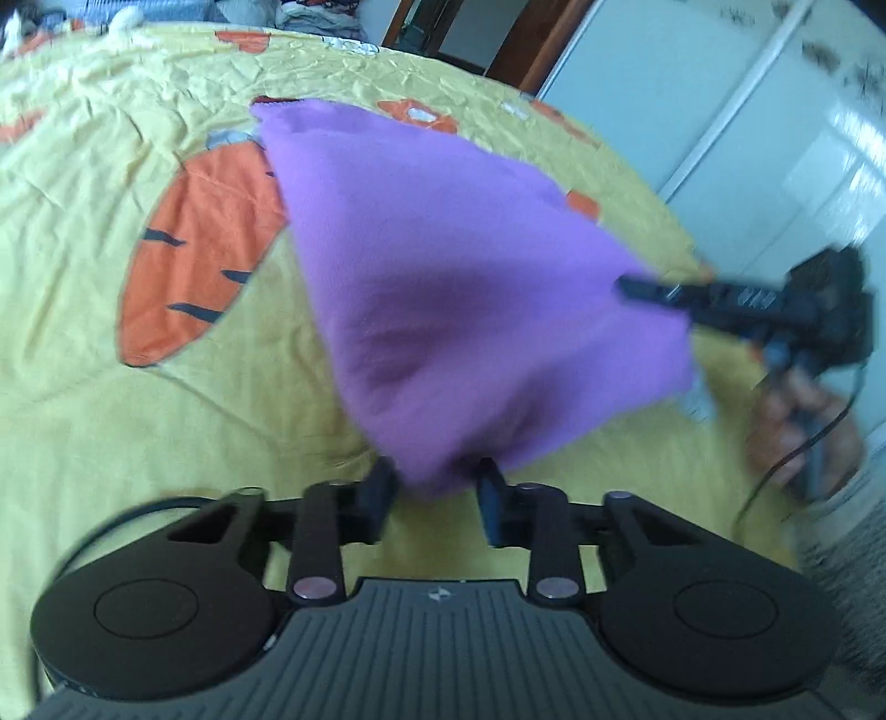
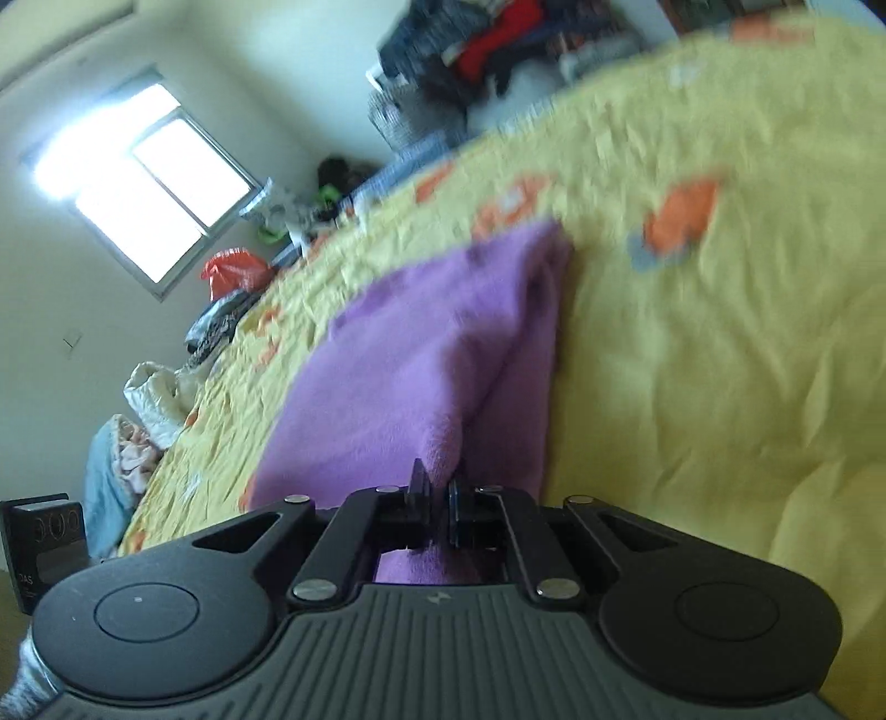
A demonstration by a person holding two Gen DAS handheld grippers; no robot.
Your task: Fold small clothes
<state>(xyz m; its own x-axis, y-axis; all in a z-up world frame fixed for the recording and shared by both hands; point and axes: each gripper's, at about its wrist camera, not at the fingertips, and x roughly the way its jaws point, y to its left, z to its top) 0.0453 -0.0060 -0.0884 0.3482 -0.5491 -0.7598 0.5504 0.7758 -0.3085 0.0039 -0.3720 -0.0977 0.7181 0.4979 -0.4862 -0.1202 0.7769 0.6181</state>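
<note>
A purple cloth (image 1: 443, 288) is lifted above the yellow bedsheet (image 1: 138, 399) with carrot prints. My left gripper (image 1: 437, 487) has its jaws apart, with the cloth's near corner hanging between them; whether the pads touch the cloth is unclear. My right gripper (image 2: 437, 487) is shut on a fold of the same purple cloth (image 2: 421, 343). It also shows in the left wrist view (image 1: 653, 291), at the right, gripping the cloth's right corner. The far corner of the cloth rests on the bed.
The bed (image 2: 720, 332) fills both views. Piles of clothes (image 2: 487, 55) and bags (image 2: 232, 271) lie along its far side under a window (image 2: 144, 183). A white wardrobe (image 1: 747, 111) and a doorway (image 1: 470, 39) stand beyond the bed.
</note>
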